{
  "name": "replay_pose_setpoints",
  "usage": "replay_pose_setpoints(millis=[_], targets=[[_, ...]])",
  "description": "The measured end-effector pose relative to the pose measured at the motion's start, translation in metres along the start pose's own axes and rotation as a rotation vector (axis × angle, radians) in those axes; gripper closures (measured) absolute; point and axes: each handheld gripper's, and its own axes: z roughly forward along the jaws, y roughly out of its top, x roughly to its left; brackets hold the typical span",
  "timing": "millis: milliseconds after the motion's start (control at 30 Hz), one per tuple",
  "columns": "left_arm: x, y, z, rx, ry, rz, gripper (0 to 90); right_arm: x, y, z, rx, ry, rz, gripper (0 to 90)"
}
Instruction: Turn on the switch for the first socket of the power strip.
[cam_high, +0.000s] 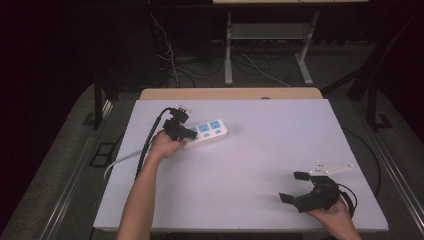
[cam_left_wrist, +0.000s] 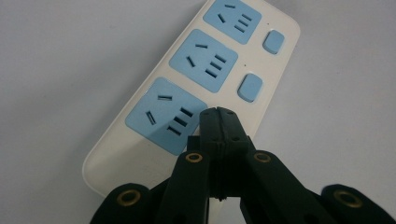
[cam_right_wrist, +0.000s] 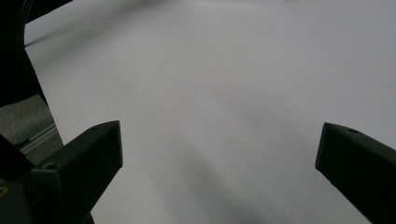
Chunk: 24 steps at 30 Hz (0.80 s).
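Observation:
A white power strip (cam_high: 212, 130) with three blue sockets lies at the back left of the white table (cam_high: 260, 150). My left gripper (cam_high: 191, 134) is shut with nothing between its jaws. In the left gripper view its closed tips (cam_left_wrist: 218, 113) rest over the power strip (cam_left_wrist: 196, 70), beside the nearest socket and in line with two blue switches; whether they touch it I cannot tell. My right gripper (cam_high: 293, 186) is held open near the table's front right corner. In the right gripper view my right gripper (cam_right_wrist: 219, 140) has only bare table between its jaws.
The strip's white cord (cam_high: 117, 162) runs off the table's left edge. A wooden strip (cam_high: 230, 93) borders the far edge. Beyond it stand a desk frame (cam_high: 265, 50) and loose cables on the floor. A dark post (cam_high: 97, 100) stands left of the table.

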Motion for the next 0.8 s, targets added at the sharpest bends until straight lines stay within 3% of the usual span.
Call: replay_pose_setpoints(millis=[233, 467, 800], targets=[[-0.001, 0.0, 0.0, 0.0, 0.008, 0.011, 89.5, 0.0, 0.0, 0.0, 0.0, -0.002, -0.005, 0.3], [0.001, -0.001, -0.002, -0.025, -0.034, -0.009, 89.3, -0.001, 0.0, -0.001, -0.006, -0.005, 0.002, 0.3], [-0.01, 0.003, -0.01, -0.051, -0.01, 0.044, 89.2, -0.001, 0.0, -0.001, -0.008, -0.007, 0.001, 0.3]])
